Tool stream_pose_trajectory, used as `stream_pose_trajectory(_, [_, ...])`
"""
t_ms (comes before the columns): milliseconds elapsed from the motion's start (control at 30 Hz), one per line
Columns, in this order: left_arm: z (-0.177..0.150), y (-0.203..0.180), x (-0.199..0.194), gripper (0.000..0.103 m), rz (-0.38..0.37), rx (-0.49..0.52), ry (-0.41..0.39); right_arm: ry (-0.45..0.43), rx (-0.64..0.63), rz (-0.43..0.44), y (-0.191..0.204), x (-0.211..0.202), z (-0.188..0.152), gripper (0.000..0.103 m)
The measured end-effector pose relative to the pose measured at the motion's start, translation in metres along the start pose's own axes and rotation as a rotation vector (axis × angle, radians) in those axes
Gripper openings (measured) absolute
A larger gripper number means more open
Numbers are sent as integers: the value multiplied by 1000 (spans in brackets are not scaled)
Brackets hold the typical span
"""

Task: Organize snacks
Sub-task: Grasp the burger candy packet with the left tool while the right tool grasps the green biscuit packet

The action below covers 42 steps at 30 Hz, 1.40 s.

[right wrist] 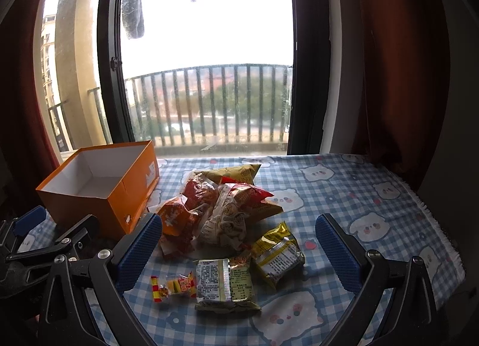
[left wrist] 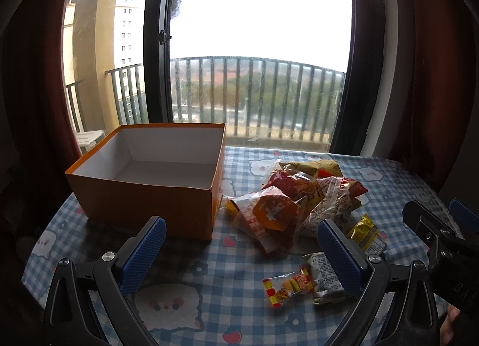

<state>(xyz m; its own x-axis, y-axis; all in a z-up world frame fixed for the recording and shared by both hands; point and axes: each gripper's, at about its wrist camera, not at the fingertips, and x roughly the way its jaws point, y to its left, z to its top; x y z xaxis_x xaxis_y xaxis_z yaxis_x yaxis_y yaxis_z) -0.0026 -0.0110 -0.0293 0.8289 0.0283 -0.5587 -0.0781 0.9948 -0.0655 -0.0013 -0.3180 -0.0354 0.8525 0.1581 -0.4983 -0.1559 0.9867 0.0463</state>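
Right wrist view is showing a table point(right wrist: 344, 172) wearing a blue checked cloth with little bears. An orange box point(right wrist: 119, 196) is sitting open near the far left corner (nothing is lying inside it). A pile of snack bags point(right wrist: 221, 199) is resting in the middle, just beside the box. Three small packets point(right wrist: 224, 283) are lying nearer the front edge. The right gripper point(right wrist: 239, 250) is hanging wide open above them, holding nothing. The left gripper point(left wrist: 239, 250) is gaping open too, holding nothing.
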Motion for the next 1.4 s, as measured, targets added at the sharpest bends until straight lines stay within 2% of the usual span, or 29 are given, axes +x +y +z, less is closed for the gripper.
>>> stream_pose_trajectory(133, [-14, -9, 17, 100, 7, 29, 32, 15, 19, -6, -5, 11, -9, 102])
stream_pose_trajectory(200, [-21, -12, 26, 97, -3, 39, 53, 30, 30, -11, -9, 18, -14, 94])
stream_pose_trajectory(300, [-32, -14, 41, 89, -28, 32, 91, 83, 72, -2, -17, 33, -23, 91])
stream_pose_trajectory(467, [-51, -26, 65, 85, -19, 73, 151, 106, 206, 71, -32, 53, -41, 91])
stream_pose_trajectory(533, [-57, -31, 72, 85, -28, 102, 167, 85, 171, 53, -29, 57, -46, 91])
stream_pose_trajectory(600, [-63, -36, 79, 85, -38, 120, 186, 64, 68, 26, -18, 59, -50, 91])
stream_pose_trajectory(667, [-67, -38, 85, 85, -56, 125, 209, 88, 10, 23, -11, 64, -54, 91])
stream_pose_trajectory(800, [-75, -42, 96, 85, -66, 139, 247, 168, -6, 57, -6, 82, -64, 91])
stream_pose_trajectory(1133, [-92, -54, 118, 86, -103, 185, 323, 266, -38, 76, 4, 114, -81, 91])
stream_pose_trajectory(1333, [-95, -54, 125, 86, -91, 193, 320, 363, -47, 77, 10, 136, -92, 91])
stream_pose_trajectory(1400, [-95, -52, 127, 86, -92, 183, 320, 382, -33, 99, 11, 141, -94, 81])
